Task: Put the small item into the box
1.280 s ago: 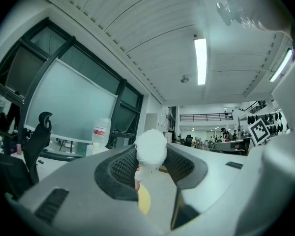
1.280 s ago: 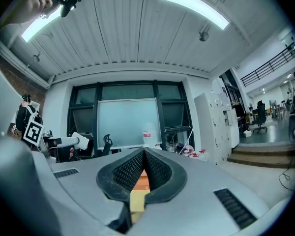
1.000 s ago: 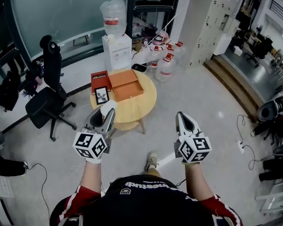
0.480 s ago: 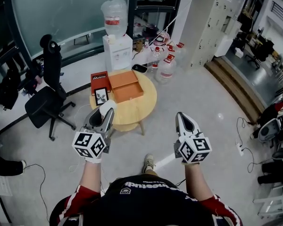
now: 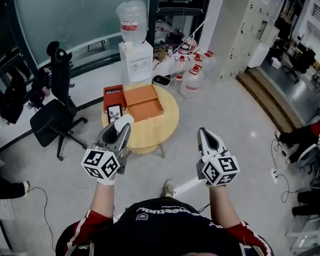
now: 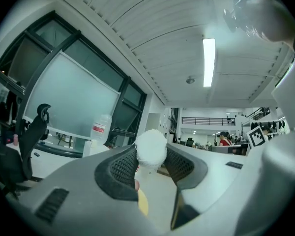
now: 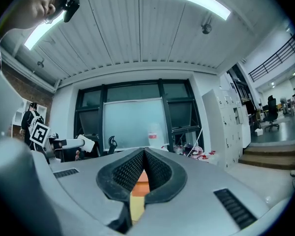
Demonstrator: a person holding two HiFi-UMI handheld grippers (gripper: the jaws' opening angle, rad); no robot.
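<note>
My left gripper (image 5: 120, 126) is shut on a small white rounded item (image 5: 123, 121), held level in front of me; in the left gripper view the white item (image 6: 151, 148) sits pinched between the dark ribbed pads (image 6: 122, 167). My right gripper (image 5: 205, 134) is shut with nothing in it, its pad tips touching in the right gripper view (image 7: 144, 155). The open orange box (image 5: 145, 102) lies on a round wooden table (image 5: 162, 127) ahead, beyond both grippers. Through the right gripper's jaws a strip of the orange box (image 7: 143, 177) shows.
A red flat box (image 5: 113, 92) and a small framed picture (image 5: 115, 112) lie left of the orange box. Behind the table stand a water dispenser (image 5: 136, 57) and several water bottles (image 5: 192, 76). A black office chair (image 5: 53, 111) is at the left.
The person has stepped along, so the room has shifted slightly in view. Both grippers keep their pose and their jaws are unchanged; the white item stays held.
</note>
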